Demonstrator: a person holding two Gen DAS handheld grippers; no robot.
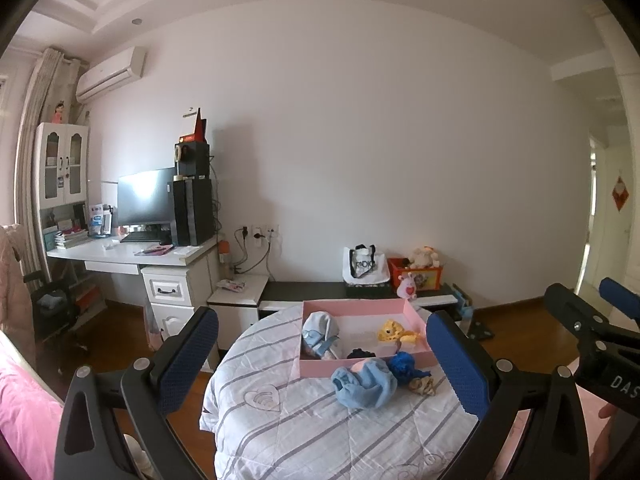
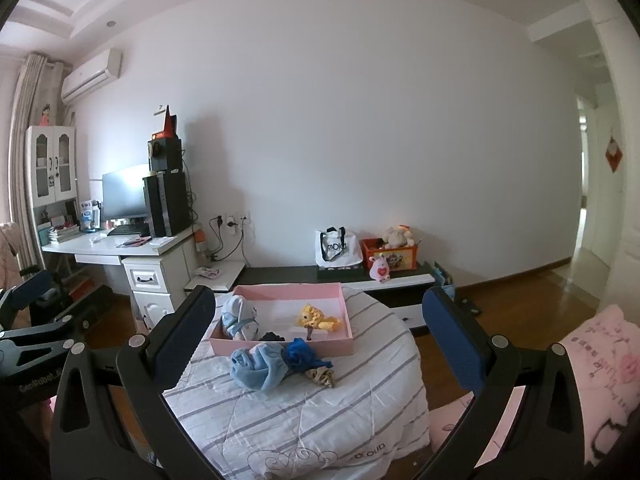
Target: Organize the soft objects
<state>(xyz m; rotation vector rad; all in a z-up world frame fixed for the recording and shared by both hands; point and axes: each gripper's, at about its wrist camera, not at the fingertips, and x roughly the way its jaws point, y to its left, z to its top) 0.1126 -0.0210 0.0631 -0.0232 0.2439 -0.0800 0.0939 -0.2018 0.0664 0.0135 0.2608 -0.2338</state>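
Currently: my left gripper [image 1: 324, 364] and right gripper [image 2: 316, 344] both spread wide, holding nothing, above striped quilt [image 2: 304, 412]. Pink tray [image 1: 362, 306] at 12 o'clock holds blue-white doll [image 1: 320, 336], yellow plush [image 1: 394, 331]. Light blue cloth [image 1: 366, 386], dark blue knit toy [image 1: 404, 365], tan toy [image 1: 423, 386] on quilt, touching, against tray's near wall.

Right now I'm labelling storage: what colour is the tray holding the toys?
Pink, with a white floor; the tray shows best in the right wrist view.
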